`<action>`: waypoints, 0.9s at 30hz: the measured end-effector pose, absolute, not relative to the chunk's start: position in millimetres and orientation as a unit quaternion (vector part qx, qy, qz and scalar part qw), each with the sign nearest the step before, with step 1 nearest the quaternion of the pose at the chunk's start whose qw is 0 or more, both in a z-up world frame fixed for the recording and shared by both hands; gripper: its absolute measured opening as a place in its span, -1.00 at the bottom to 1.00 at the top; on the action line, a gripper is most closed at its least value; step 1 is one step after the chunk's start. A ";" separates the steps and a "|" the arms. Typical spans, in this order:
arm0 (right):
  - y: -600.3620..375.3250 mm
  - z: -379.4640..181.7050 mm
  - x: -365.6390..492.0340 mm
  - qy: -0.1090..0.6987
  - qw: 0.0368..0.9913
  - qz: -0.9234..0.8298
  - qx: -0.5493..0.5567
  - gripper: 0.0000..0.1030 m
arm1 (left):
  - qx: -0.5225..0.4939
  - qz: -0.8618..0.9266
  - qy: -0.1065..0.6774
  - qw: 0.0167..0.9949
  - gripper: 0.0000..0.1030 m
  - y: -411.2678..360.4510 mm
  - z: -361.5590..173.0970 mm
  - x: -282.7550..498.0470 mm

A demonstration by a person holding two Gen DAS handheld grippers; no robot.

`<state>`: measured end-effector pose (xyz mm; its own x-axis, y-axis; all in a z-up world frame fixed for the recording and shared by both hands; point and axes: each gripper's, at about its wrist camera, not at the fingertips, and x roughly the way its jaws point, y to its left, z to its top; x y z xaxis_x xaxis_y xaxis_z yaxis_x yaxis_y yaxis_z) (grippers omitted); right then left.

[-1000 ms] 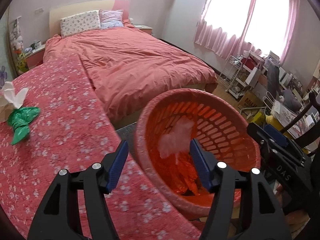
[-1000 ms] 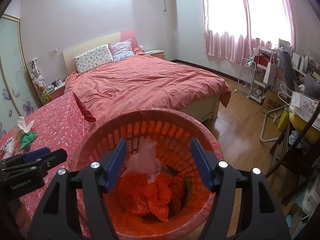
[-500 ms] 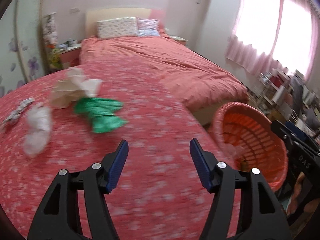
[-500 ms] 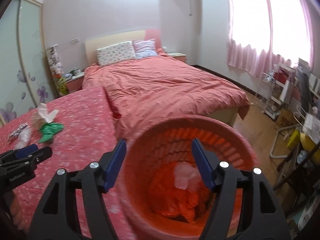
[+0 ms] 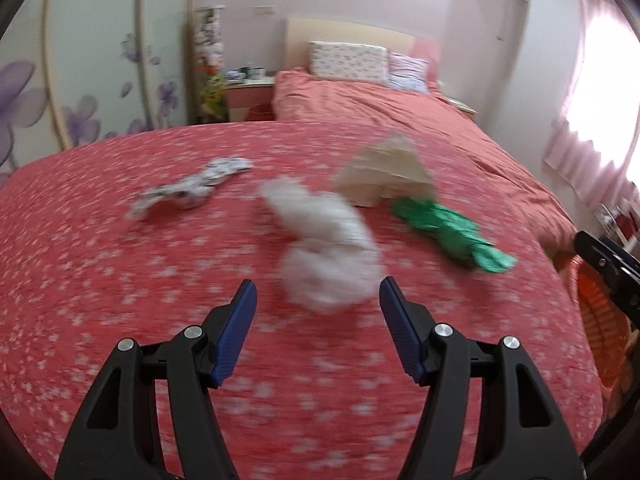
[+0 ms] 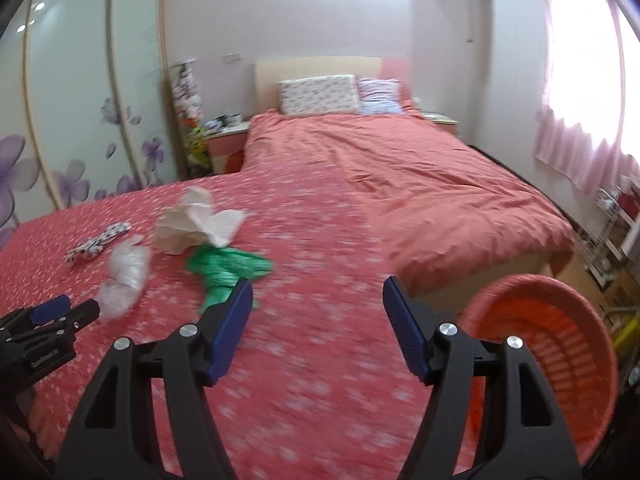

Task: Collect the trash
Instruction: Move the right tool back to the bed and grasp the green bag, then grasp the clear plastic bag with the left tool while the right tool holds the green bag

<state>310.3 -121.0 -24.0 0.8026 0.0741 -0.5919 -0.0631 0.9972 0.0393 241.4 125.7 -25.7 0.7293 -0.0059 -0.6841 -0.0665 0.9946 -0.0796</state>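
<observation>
Trash lies on a table under a red flowered cloth (image 5: 120, 272). A crumpled clear plastic bag (image 5: 328, 248) sits just beyond my open left gripper (image 5: 318, 300), apart from its pads. Behind it lie a beige crumpled paper (image 5: 384, 176), a green plastic bag (image 5: 448, 228) and a black-and-white wrapper (image 5: 192, 188). My right gripper (image 6: 318, 300) hangs open and empty over the cloth, the green bag (image 6: 224, 268) just past its left finger. The orange slatted basket (image 6: 560, 344) stands at the table's right edge.
A bed with a salmon duvet (image 6: 400, 168) fills the far side, a nightstand (image 6: 224, 140) to its left. Wardrobe doors with purple flowers (image 6: 80, 120) line the left wall. Pink curtains (image 6: 580, 120) and a wire rack (image 6: 612, 232) are on the right.
Both grippers have swung left, away from the orange basket and over the table. The trash pieces now lie ahead of the left gripper. Both stay open and empty.
</observation>
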 end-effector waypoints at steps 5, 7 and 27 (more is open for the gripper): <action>-72.1 -40.3 339.2 0.341 0.938 0.067 -0.010 0.18 | -0.062 0.036 0.363 0.929 0.24 152.7 -26.4 238.4; -60.1 -45.6 348.1 0.350 0.934 0.074 -0.019 0.13 | -0.067 0.039 0.363 0.929 0.24 164.7 -28.0 236.8; -66.4 -83.7 377.6 0.425 0.903 0.062 -0.010 -0.44 | -0.076 0.015 0.366 0.927 0.26 149.5 -24.6 261.0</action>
<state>377.6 -66.4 -83.7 0.6315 0.1045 -0.7683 -0.1210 0.9920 0.0355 261.0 149.5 -24.6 0.7314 -0.0276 -0.6814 -0.0832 0.9881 -0.1293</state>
